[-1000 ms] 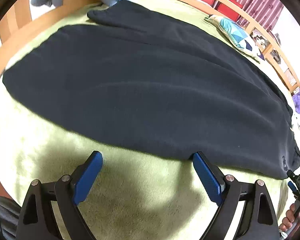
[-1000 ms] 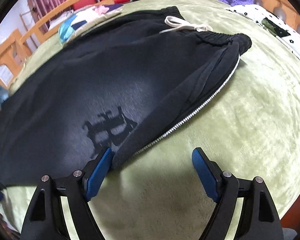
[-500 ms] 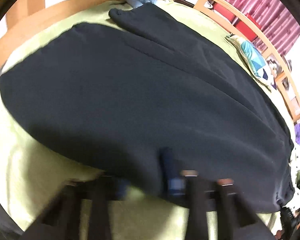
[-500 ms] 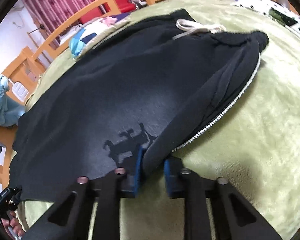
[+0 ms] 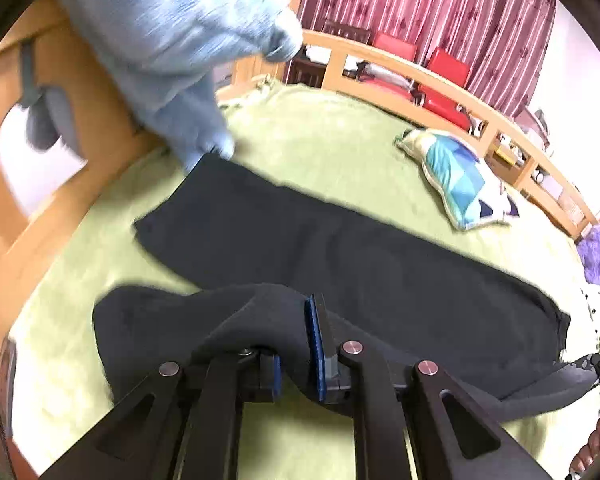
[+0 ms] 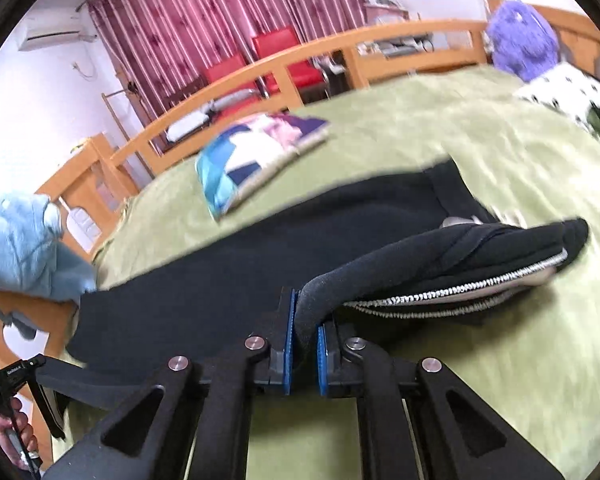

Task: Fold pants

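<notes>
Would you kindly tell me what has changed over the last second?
Both grippers, open a second ago, have shut on the black fleece pants: the left gripper and the right gripper each lifted the near edge toward the far side. The green blanket and patchwork pillow stayed put.

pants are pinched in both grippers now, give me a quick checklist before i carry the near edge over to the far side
1. Left gripper shut on the pants: ok, cloth bunched between its fingers.
2. Right gripper shut on the near edge by the white-trimmed side seam: ok.
3. Near edge lifted off the green blanket: ok at both grips.
4. Far leg lying flat to fold onto: ok, though blurred.
5. Landing area free: not ok at the hem end, where the hanging blue garment reaches the far hem; the patterned pillow lies apart.
6. How deep each pinch is: cannot tell.
</notes>
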`<state>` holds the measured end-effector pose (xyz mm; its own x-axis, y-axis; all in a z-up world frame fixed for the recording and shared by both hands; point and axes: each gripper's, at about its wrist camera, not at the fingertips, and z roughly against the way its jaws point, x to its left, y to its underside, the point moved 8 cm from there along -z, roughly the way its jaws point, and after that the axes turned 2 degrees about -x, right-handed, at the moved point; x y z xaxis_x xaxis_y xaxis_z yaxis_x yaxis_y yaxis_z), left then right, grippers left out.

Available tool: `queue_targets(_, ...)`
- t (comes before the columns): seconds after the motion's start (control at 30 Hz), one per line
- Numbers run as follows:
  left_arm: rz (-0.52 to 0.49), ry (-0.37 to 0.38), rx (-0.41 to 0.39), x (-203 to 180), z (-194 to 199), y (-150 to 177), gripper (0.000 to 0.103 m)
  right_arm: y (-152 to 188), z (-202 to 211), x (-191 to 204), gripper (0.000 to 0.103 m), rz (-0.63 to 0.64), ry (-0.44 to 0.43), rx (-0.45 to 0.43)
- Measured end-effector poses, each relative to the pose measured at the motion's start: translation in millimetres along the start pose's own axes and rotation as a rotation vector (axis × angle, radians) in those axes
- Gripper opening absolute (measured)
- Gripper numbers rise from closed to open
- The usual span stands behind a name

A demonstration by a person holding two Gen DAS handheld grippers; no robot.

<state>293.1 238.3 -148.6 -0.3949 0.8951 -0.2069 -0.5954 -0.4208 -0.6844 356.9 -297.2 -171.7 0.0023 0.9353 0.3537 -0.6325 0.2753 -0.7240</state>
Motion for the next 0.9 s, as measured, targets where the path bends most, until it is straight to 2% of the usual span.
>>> queue_targets(0.1, -0.034, -0.018, -0.040, -17.4, -25.0, -32.4, 0.012, -38.1, -27.6, 14.4, 0.008, 0.016, -0.024, -0.040)
queue_targets(0.23, -0.072, -0.042, -0.077, -37.1, -64.4, -67.6, 0.012, -78.0, -79.9, 28.8, 0.008, 0.057, -0.003, -0.067)
queue_targets(0.37, -0.052, -0.017, -0.090, -51.9, -107.2, -84.5, 0.012, -93.8, -134.4, 27.3, 0.009, 0.002, -0.006, -0.049)
queue_targets(0.43, -0.054, -0.006, -0.056, -57.4, -127.5, -76.8, 0.012, -86.8, -163.0, 21.9, 0.014, -0.023, 0.009, -0.013)
queue_targets(0.5, -0.077, -0.023, -0.026, -61.8, -140.0, -67.0, 0.015, -73.4, -190.4, 16.5, 0.031, -0.062, 0.020, 0.046)
queue_targets(0.53, -0.101, -0.049, -0.011, -65.1, -144.6, -59.8, 0.016, -65.6, -196.5, 15.0, 0.035, -0.067, 0.020, 0.068)
queue_targets(0.57, -0.118, -0.075, -0.003, -67.3, -144.3, -54.1, 0.023, -58.2, -199.9, 15.9, 0.036, -0.062, 0.016, 0.088)
queue_targets(0.6, -0.132, -0.080, 0.003, -69.7, -141.8, -49.3, 0.037, -50.9, -200.7, 18.9, 0.036, -0.046, 0.011, 0.109)
queue_targets(0.63, -0.144, -0.066, 0.007, -73.4, -137.0, -44.1, 0.047, -45.2, -197.4, 22.3, 0.037, -0.026, 0.009, 0.121)
queue_targets(0.67, -0.147, -0.049, 0.005, -76.3, -129.9, -39.5, 0.067, -40.8, -191.0, 25.7, 0.042, -0.003, 0.009, 0.123)
queue_targets(0.7, -0.147, -0.036, -0.004, -78.1, -120.8, -35.4, 0.073, -36.2, -182.2, 28.0, 0.050, 0.021, 0.012, 0.119)
queue_targets(0.77, -0.154, -0.029, -0.012, -80.0, -101.0, -25.6, 0.073, -26.8, -159.7, 29.2, 0.062, 0.070, 0.044, 0.102)
queue_targets(0.9, -0.131, -0.002, 0.039, -72.1, -72.6, 6.0, 0.074, 2.4, -115.0, 11.6, 0.065, 0.100, 0.099, 0.114)
